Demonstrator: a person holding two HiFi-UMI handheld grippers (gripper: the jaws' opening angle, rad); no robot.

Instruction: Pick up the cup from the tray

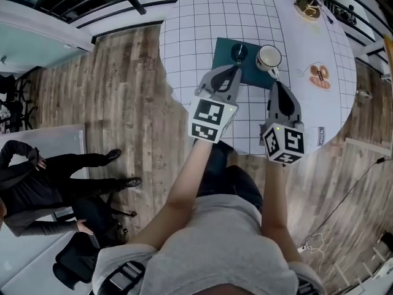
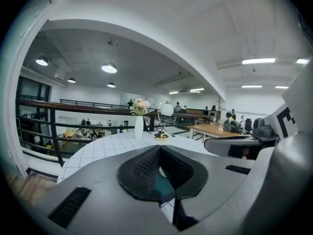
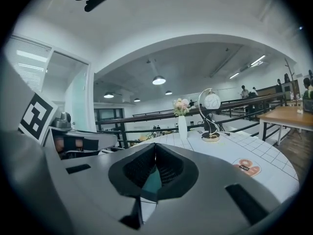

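The left hand-held gripper [image 1: 236,72] has its jaws closed tip to tip with nothing between them; its own view shows the ribbed pads meeting and only a sliver of teal below. In the head view its tips lie over the near edge of the tray [image 1: 222,66]. The right hand-held gripper [image 1: 274,85] is closed and empty too, with its pads together in its own view. It sits beside the left one, and its tips are just short of the tray's near right corner.

The tray is a teal rectangle on the bench [image 1: 202,23], which is round and white with a dark grid. The cup [image 1: 268,58] is white and stands upright at the tray's right edge, with its handle turned toward the right hand-held gripper. Neither gripper touches it. A dark round thing [image 1: 238,52] sits on the tray to the cup's left, just beyond the left gripper's tips.

A coaster [image 1: 319,77] lies to the right of the tray. At the bench's far side stand a lamp [image 3: 210,104] and a vase [image 3: 182,126] of flowers. The floor [image 1: 116,85] is wood planks. A person [image 1: 37,183] in black sits at the left.
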